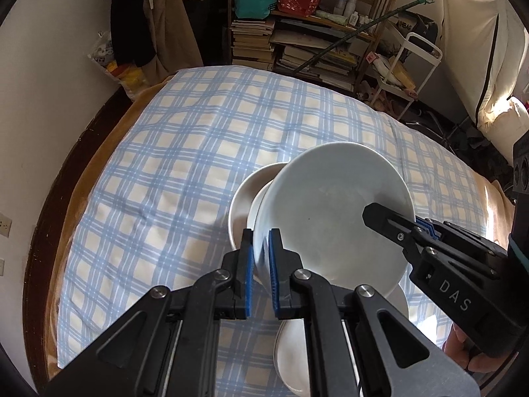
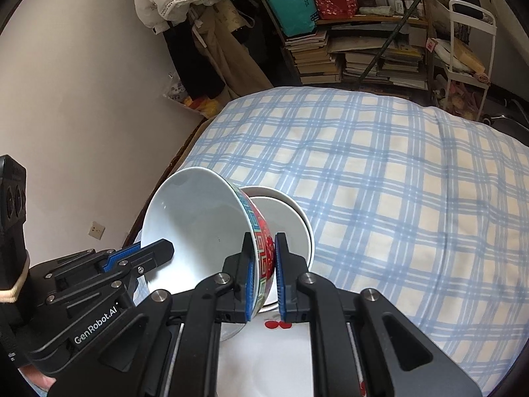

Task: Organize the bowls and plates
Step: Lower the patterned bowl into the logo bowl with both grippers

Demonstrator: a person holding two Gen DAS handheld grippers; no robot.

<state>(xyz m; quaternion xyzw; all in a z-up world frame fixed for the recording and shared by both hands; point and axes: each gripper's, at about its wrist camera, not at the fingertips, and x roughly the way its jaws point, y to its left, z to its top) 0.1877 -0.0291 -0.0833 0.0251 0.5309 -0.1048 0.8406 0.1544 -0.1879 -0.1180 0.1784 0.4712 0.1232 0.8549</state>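
Both grippers are clenched on the rim of one large bowl point(image 1: 334, 211), held tilted in the air over the checked cloth point(image 1: 185, 152) that covers the table. The left gripper point(image 1: 261, 264) pinches the rim on the near-left side, one blue pad against the outer wall and one against the white inside. The right gripper point(image 2: 264, 274) bites the opposite side of the rim, and from its own view the red and teal pattern of the outer wall sits directly between the pads. In the left view the right gripper enters from the right edge with one black finger lying across the bowl's inside. Reading: a two-point hold on opposite sides seems chosen because the bowl is wide and glazed; a single pinch on a thin rim would probably let it swing or slip. The tilt points the mouth toward the near-left, the foot toward the far-right. Just past the foot, and lower, sits a stack of smaller white bowls point(image 2: 291, 228) on the cloth; in the left view it shows at the left of the big bowl. Whether the foot touches it I cannot tell. A white plate point(image 1: 291, 364) lies on the cloth near the cameras, under the held bowl, with a red mark on it in the right view. Judgement: the bowl is in mid-carry toward a resting place, likely the plate or the stack; not yet set down. Risk: uneven lowering by the two hands would twist the rim in the pads.
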